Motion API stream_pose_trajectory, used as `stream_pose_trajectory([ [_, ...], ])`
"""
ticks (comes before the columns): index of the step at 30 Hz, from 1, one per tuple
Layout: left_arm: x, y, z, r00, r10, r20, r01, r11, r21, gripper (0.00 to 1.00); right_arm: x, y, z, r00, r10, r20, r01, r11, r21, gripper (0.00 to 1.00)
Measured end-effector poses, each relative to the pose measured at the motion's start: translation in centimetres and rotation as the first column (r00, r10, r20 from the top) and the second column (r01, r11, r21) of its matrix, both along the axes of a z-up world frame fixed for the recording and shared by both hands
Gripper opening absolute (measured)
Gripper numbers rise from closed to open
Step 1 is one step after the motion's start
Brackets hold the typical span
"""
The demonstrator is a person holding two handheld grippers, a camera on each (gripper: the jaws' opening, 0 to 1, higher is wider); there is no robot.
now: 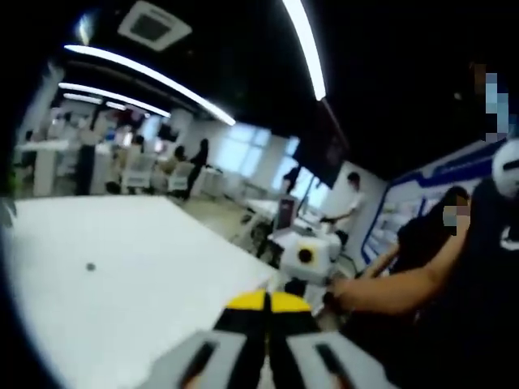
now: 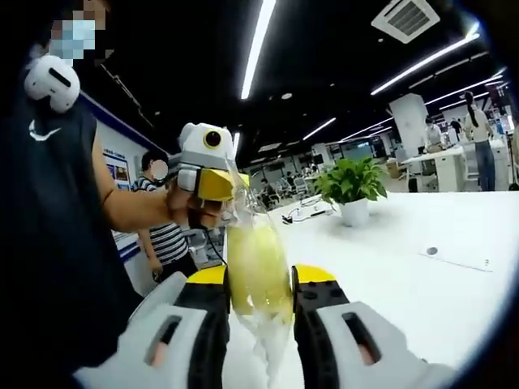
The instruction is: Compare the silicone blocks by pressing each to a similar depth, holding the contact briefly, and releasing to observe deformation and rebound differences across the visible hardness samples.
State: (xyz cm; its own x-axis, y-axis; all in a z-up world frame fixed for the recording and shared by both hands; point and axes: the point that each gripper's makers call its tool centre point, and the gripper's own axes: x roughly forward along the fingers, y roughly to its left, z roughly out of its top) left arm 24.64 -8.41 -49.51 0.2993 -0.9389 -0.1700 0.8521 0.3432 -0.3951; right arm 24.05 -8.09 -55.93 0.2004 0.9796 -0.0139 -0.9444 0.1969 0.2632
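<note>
A pale yellow translucent silicone block (image 2: 258,271) in a clear plastic wrap stands between the yellow-tipped jaws of my right gripper (image 2: 261,282), which is shut on it above the white table (image 2: 405,292). The wrap's top reaches up to my left gripper (image 2: 219,186), held in a hand at upper left; whether it pinches the wrap I cannot tell. In the left gripper view my left gripper (image 1: 266,305) has its jaws together with nothing showing between them. The right gripper's white body (image 1: 312,243) shows beyond, with a forearm (image 1: 389,288) behind it.
The white table (image 1: 122,275) spreads to the left with a small dark dot (image 1: 89,266) on it. A potted plant (image 2: 353,188) stands at the table's far side, and a flat sheet with a dot (image 2: 442,255) lies to the right. People and desks fill the background.
</note>
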Motion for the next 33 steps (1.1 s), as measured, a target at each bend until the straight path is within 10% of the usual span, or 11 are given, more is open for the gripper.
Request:
stream_pose_trajectory([
  [15,-0.3,-0.5,0.9,0.998,-0.051,0.042,0.052,0.998,-0.027,0.00,-0.9,0.0,0.5,0.996,0.055,-0.074,-0.060,0.996,-0.068,0.11],
  [33,-1.2,-1.2,-0.9,0.988,-0.101,0.113,0.089,0.990,0.106,0.00,-1.6,-0.2,-0.6,0.989,0.057,-0.139,-0.078,0.986,-0.150,0.04],
])
